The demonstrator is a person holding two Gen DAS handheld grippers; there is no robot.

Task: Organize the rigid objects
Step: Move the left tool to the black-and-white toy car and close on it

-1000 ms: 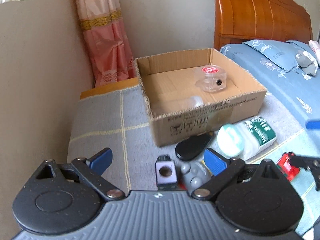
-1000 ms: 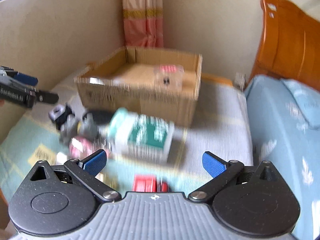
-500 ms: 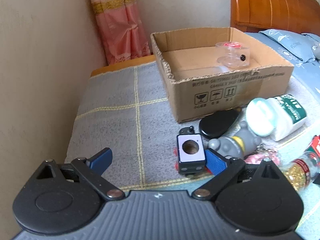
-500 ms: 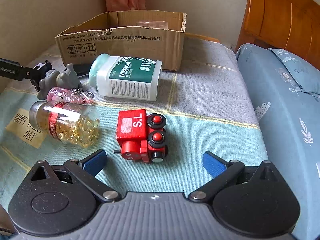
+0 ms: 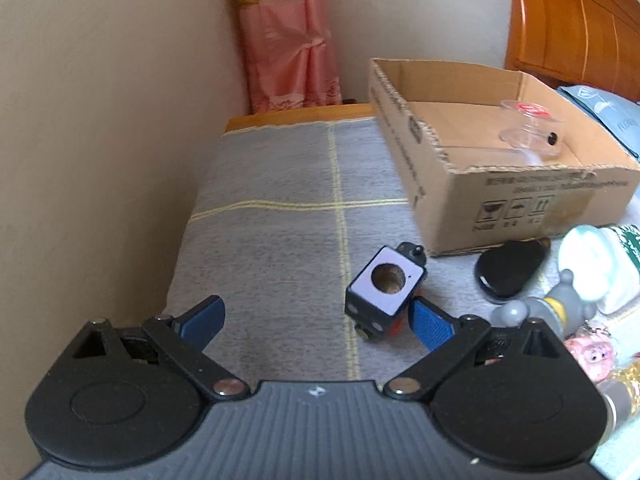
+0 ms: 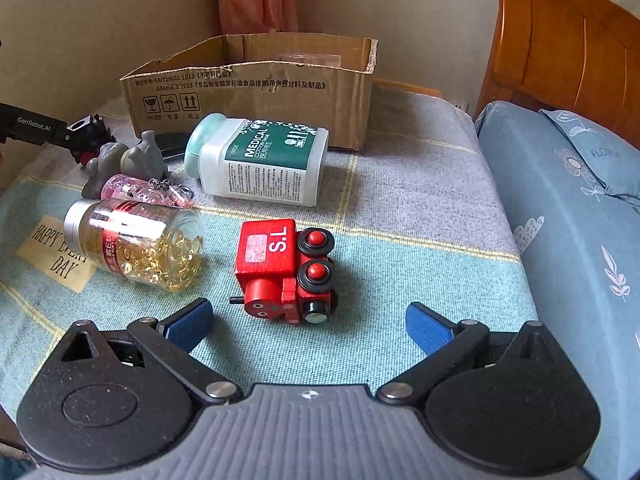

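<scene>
Right gripper (image 6: 308, 322): we see its jaws wide apart and empty, low over the blanket (image 6: 400, 208), just short of the red train.
Red train (image 6: 286, 270): lies on its side on the teal part of the blanket, between the blue pads (image 6: 426, 330).
Capsule jar (image 6: 134, 242): on its side, left of the train and near it.
Pink keychain (image 6: 146, 192): just behind the jar.
Grey figure (image 6: 124, 162): behind the keychain, touching it.
Cotton bottle (image 6: 258, 160): on its side, near the front of the box.
Left gripper (image 5: 316, 320): we see its jaws apart and empty; the right pad (image 5: 432, 326) sits just beside the black cube.
Black cube (image 5: 384, 288): tilted on the grey part of the blanket, white face with a round hole turned up.
Black case (image 5: 510, 270): flat, close against the box front.
Box (image 5: 520, 208): open, at the far end of the blanket.
Clear tub (image 5: 532, 130): inside the box, red label on top.
</scene>
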